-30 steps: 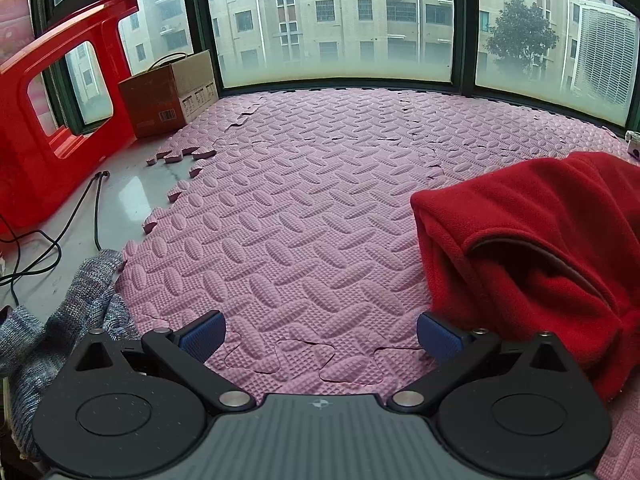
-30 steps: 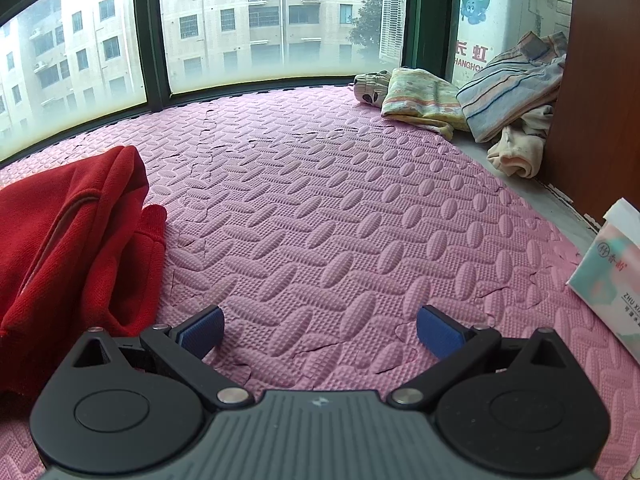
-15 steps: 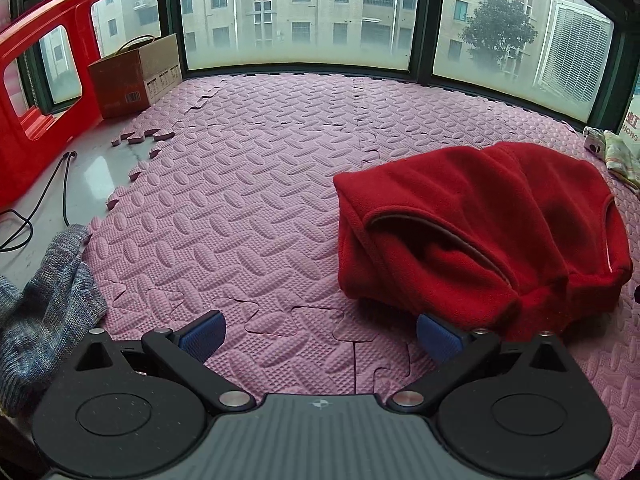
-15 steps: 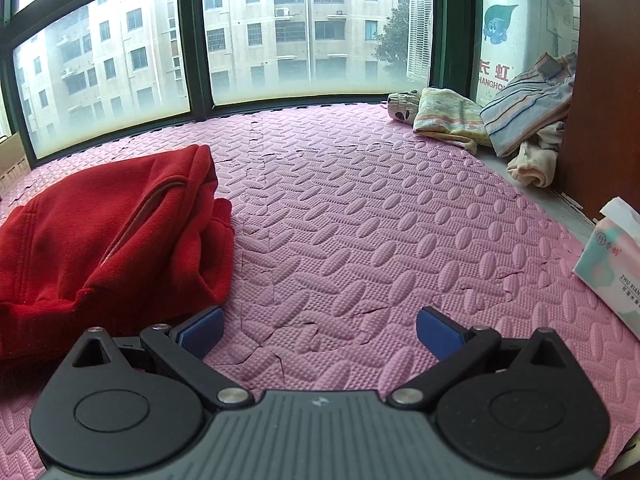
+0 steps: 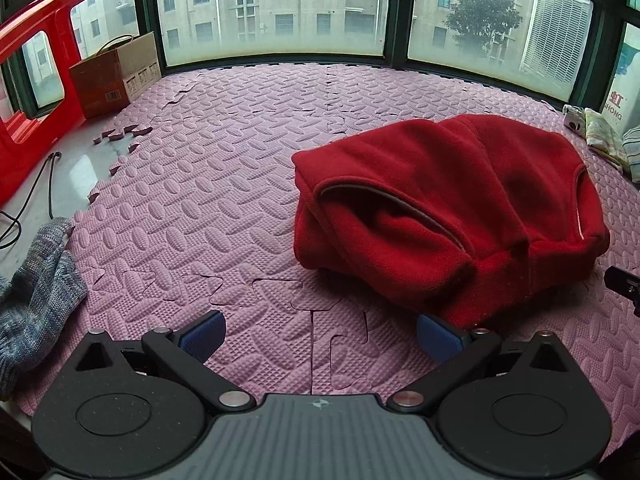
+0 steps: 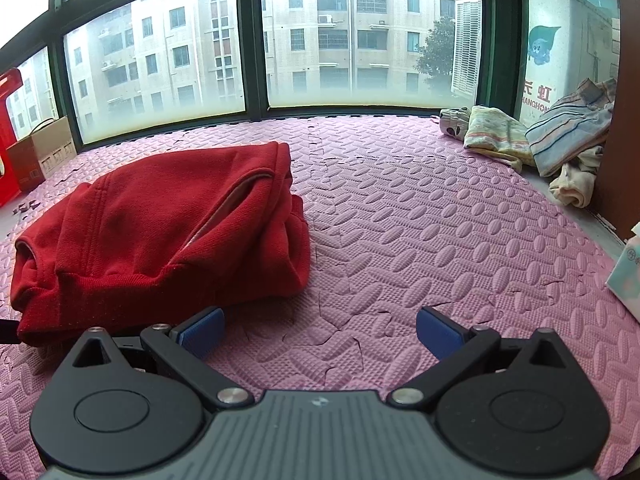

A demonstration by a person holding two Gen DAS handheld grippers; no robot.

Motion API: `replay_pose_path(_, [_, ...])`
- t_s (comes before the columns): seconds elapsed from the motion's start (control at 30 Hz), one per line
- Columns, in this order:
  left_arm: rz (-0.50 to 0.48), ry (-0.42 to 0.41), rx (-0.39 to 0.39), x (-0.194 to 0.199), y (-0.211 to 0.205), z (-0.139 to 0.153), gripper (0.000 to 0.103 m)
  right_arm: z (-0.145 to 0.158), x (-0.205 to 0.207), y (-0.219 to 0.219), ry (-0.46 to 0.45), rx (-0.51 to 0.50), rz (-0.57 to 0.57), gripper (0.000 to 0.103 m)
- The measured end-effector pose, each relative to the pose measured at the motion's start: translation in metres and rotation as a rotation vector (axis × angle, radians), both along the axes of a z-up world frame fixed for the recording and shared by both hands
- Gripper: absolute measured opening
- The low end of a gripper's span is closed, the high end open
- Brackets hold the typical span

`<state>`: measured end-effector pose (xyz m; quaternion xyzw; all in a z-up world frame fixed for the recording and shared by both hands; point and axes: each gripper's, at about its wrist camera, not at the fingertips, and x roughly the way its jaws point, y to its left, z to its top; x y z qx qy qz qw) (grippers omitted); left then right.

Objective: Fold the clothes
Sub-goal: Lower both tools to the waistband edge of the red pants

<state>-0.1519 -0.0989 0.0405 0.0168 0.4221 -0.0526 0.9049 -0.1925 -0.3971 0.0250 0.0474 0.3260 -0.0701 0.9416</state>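
Note:
A red fleece garment point(image 5: 448, 208) lies bunched on the pink foam mat point(image 5: 224, 184), right of centre in the left wrist view. My left gripper point(image 5: 320, 338) is open, its right blue pad close to the garment's near hem and nothing between the fingers. In the right wrist view the same red garment point(image 6: 160, 232) fills the left half. My right gripper point(image 6: 320, 334) is open too, with its left pad just in front of the garment's near edge and bare mat point(image 6: 440, 248) between the fingers.
A grey knit garment point(image 5: 32, 300) lies at the mat's left edge beside black cables point(image 5: 50, 184). A red plastic stool point(image 5: 32, 92) and a cardboard box point(image 5: 116, 76) stand far left. Folded and loose clothes point(image 6: 552, 140) pile at the far right; a tissue pack point(image 6: 628, 276) sits nearer.
Both grippers have swung toward the red garment, which now sits more central and closer in each view. Both stay open and hold nothing.

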Motion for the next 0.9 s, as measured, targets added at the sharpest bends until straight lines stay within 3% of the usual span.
replay_pose_path(0.63, [-0.02,0.001,0.005,-0.007,-0.01,0.007,0.103,0.008,0.0,0.022,-0.022,0.01,0.089,0.098])
replay_pose_path(0.9, [-0.038,-0.008,-0.059,-0.009,-0.012,0.013,0.103,0.01,0.002,0.025,-0.023,0.018,0.116,0.094])
